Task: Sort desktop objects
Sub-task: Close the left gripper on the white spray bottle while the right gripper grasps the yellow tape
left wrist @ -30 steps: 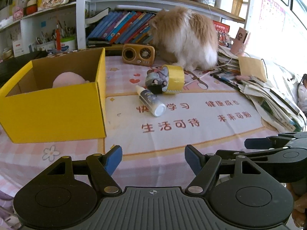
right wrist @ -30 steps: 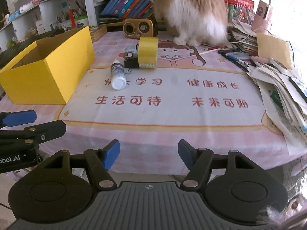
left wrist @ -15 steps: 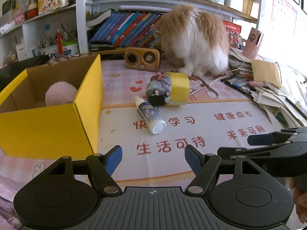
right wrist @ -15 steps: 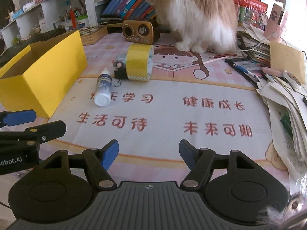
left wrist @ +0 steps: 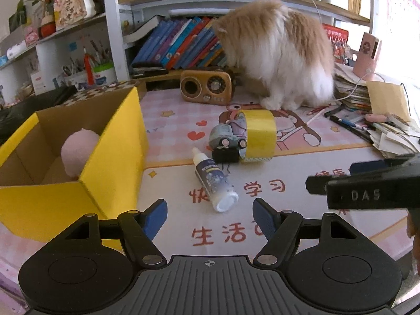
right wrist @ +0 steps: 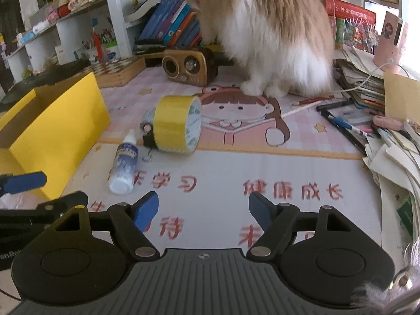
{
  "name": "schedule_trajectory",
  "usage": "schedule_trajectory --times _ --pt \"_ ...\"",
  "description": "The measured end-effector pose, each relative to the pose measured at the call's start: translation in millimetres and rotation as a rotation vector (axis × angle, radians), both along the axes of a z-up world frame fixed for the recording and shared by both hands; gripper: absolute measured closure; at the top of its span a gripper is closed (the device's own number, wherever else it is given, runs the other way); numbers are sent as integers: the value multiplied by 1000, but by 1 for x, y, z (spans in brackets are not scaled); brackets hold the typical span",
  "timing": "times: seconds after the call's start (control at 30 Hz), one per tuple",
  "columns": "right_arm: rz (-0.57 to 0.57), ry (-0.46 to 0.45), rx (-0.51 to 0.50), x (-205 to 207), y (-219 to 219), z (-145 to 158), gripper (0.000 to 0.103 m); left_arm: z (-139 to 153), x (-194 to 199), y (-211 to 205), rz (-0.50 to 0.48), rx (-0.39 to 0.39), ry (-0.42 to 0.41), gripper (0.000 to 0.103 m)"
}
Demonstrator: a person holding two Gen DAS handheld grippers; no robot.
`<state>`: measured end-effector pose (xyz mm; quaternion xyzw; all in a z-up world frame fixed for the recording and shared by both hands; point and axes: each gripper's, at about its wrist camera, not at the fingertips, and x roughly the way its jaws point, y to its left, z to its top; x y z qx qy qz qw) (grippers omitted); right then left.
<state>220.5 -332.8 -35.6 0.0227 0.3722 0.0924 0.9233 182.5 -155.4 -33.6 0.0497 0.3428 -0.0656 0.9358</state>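
Both tongs — left [left wrist: 210,216], right [right wrist: 203,208] — hover level, spread wide (nothing held).

A fluffy cat [left wrist: 278,52] stands at upper centre, head down by a wooden radio [left wrist: 206,87]. Slanted books [left wrist: 178,44] fill the shelf behind. Papers [right wrist: 393,141] and pens [left wrist: 346,123] pile at right.

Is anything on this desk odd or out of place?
Yes: a fluffy cat stands on the desk behind the yellow tape roll. The small white bottle lies tipped on its side on the mat.
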Motion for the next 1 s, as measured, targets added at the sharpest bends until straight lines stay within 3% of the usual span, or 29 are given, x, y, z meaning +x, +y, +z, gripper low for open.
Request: schedule_trajectory --times 0.33,0.7,1.0 --pt "63 -7 57 47 6 9 28 -23 46 -12 28 14 31 32" --pt "111 23 40 117 40 13 28 -40 95 -16 65 13 84 51" --pt "125 44 -21 132 48 -3 30 -50 98 -14 75 -4 126 66"
